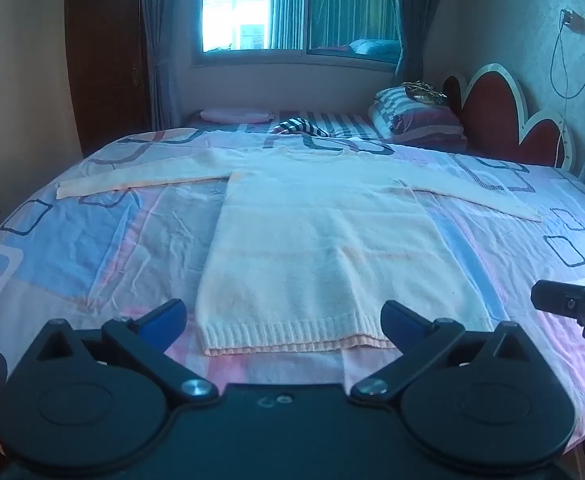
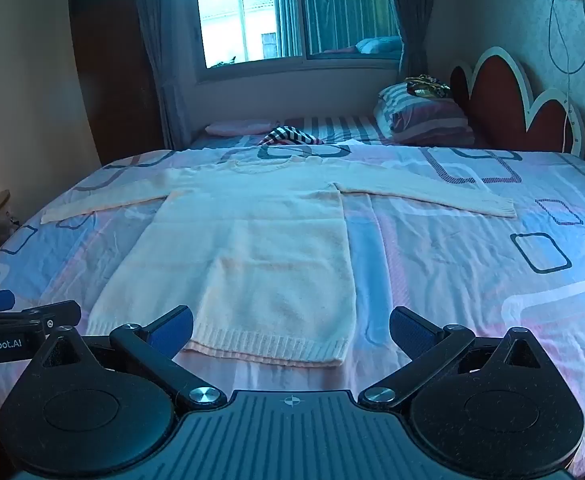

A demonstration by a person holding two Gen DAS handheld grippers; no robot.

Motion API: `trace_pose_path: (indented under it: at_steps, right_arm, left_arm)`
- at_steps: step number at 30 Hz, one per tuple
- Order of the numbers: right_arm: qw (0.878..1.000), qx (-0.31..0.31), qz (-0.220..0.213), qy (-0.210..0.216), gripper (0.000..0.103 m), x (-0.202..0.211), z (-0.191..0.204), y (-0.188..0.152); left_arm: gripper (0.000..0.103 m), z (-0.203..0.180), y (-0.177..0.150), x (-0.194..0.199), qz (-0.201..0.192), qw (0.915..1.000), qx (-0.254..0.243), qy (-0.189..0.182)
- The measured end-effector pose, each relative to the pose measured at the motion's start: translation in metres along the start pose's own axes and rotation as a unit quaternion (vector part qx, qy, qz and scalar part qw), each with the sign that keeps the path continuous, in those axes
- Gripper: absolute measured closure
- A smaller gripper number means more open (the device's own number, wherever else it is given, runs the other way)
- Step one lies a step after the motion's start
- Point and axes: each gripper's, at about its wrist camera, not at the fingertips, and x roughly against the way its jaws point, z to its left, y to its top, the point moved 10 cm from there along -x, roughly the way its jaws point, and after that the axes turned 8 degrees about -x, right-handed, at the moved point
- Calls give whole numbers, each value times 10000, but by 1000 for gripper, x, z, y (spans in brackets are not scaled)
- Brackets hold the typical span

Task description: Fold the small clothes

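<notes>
A pale cream knitted sweater is lying flat, sleeves spread, ready for folding; left gripper and right gripper are hovering spread wide, seemingly above its hem.

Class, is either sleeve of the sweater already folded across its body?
No: both sleeves of the sweater lie stretched straight out on the bedsheet.

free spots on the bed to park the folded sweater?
Bare sheet right of the sweater, below its right sleeve. Another patch left of the body, under the left sleeve. Crowded at the far end: pillows, striped cloth, pink item.
</notes>
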Motion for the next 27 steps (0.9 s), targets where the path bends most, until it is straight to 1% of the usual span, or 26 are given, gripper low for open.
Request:
trace_pose_path:
  at_steps: [6, 7, 15, 17, 27]
  right_arm:
    - [10000, 47, -43, -53, 0, 1, 1, 2]
    - [10000, 42, -44, -49, 0, 1, -1, 2]
    - [9999, 35, -51, -107, 0, 4, -6, 4]
    - [9999, 40, -62, -114, 0, 5, -7, 4]
    - [9998, 79, -61, -156, 0, 4, -7, 2]
  left_arm:
    - [1, -2, 5, -1, -70, 9998, -170, 66]
    - [1, -2, 0, -2, -81, 10000, 28, 36]
    - [1, -8, 0, 3, -141, 9999, -47, 58]
    - [1, -4, 7, 7, -103, 9999, -12, 18]
    - [1, -7, 9, 10, -140, 9999, -52, 2]
